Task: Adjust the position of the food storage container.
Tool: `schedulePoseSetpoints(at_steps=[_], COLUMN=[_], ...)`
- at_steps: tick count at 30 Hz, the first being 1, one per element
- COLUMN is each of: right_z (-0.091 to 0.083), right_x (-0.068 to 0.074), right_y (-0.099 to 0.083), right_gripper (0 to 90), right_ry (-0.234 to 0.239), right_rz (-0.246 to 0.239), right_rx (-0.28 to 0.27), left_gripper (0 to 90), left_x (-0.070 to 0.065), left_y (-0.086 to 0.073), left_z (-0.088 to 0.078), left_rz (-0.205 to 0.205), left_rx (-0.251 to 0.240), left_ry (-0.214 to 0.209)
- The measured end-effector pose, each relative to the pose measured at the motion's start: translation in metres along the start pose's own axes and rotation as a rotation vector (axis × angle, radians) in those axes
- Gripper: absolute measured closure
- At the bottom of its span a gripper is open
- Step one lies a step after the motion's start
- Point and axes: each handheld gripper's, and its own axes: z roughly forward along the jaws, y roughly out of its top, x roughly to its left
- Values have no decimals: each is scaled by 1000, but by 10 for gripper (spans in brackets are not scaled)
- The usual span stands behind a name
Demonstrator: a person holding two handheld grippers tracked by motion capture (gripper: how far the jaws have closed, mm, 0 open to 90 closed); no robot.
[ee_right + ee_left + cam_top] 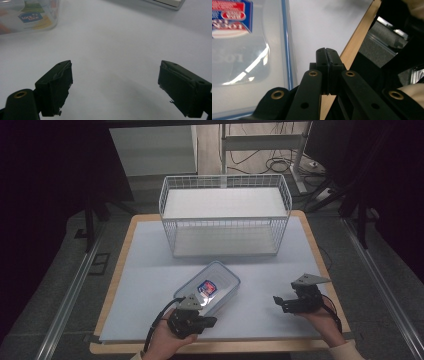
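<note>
A clear plastic container (pixel 220 277) with a blue-rimmed lid and a red and blue label lies flat at the middle front of the table. My left gripper (pixel 213 321) is just in front of its near corner, pointing right along the table's front edge. In the left gripper view its jaws (pixel 327 53) are pressed together with nothing between them, and the container (pixel 244 50) lies beside them on the left. My right gripper (pixel 279 303) rests to the right of the container, pointing left toward it. My right gripper (pixel 116 75) stands wide open over bare table, the container (pixel 27 15) farther off.
A white wire basket (pixel 225 215) with a flat white bottom stands at the back centre of the table. A white sheet (pixel 150 270) covers the wooden tabletop, whose edge (pixel 352 47) runs close to my left gripper. Cables and table legs lie on the floor beyond.
</note>
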Motion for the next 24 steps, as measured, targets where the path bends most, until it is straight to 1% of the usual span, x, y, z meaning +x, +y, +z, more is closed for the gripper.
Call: schedulePoseSetpoints(at_steps=[3, 4, 8, 11, 15, 16, 19, 21, 24], right_z=[0, 1, 0, 0, 0, 0, 0, 0, 0], right_x=[0, 0, -1, -2, -2, -1, -1, -1, -2], right_y=[0, 0, -1, -1, -1, -1, -1, -1, -2], right_gripper=[121, 122, 129, 130, 131, 131, 131, 131, 131], right_ry=[-1, -3, -11, -16, -16, -17, -17, -18, -16], right_rz=[2, 2, 7, 12, 10, 9, 9, 9, 10], right_rx=[3, 3, -1, -1, 1, 2, 2, 2, 3], left_gripper=[896, 895, 893, 897, 898, 900, 900, 900, 900], left_x=[0, 0, 3, 4, 4, 4, 3, 3, 4], left_y=[-3, -4, -6, -7, -7, -7, -7, -7, -8], left_z=[4, 7, 10, 9, 10, 11, 12, 11, 12], left_rz=[-6, -1, -13, -22, -20, -14, -3, -4, -3], left_rx=[10, 19, 21, 16, 18, 26, 30, 31, 49], left_ry=[17, 37, 62, 53, 56, 58, 69, 70, 70])
